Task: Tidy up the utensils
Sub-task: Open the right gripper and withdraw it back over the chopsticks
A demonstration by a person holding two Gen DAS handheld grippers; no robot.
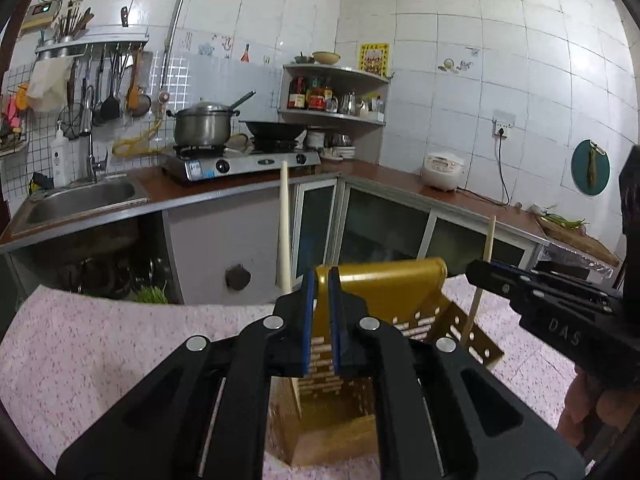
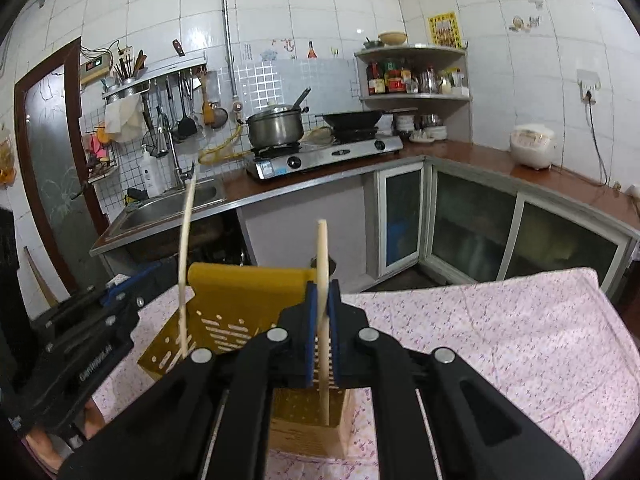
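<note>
**Two chopsticks over the yellow holder**

My left gripper (image 1: 323, 280) is clamped on a pale chopstick (image 1: 283, 224); its upper part rises just left of my blue pads (image 1: 307, 320), and where the pads pinch it is hidden from my own camera. In the right wrist view the same stick (image 2: 185, 256) stands near upright from the left gripper (image 2: 120, 300), its lower end running down against the perforated front of the holder.

My right gripper (image 2: 323, 300) is clenched on a second chopstick (image 2: 322, 264), held upright between the blue pads (image 2: 311, 320). Its lower end reaches down into the holder's compartment directly under the jaws. From the left side I see that gripper (image 1: 476, 270) with the stick (image 1: 482, 264) passing down in front of the holder's slotted wall.

The utensil holder (image 1: 384, 284) is yellow, with a tall back panel, rows of slots and a wooden base (image 2: 308, 436). It stands on a table covered with a pink flowered cloth (image 2: 500, 344), between my two grippers.

Beyond the table are the kitchen counter (image 1: 380, 172), the sink (image 1: 80, 200) and a gas stove (image 1: 240, 160) with a steel pot (image 1: 202, 124).
</note>
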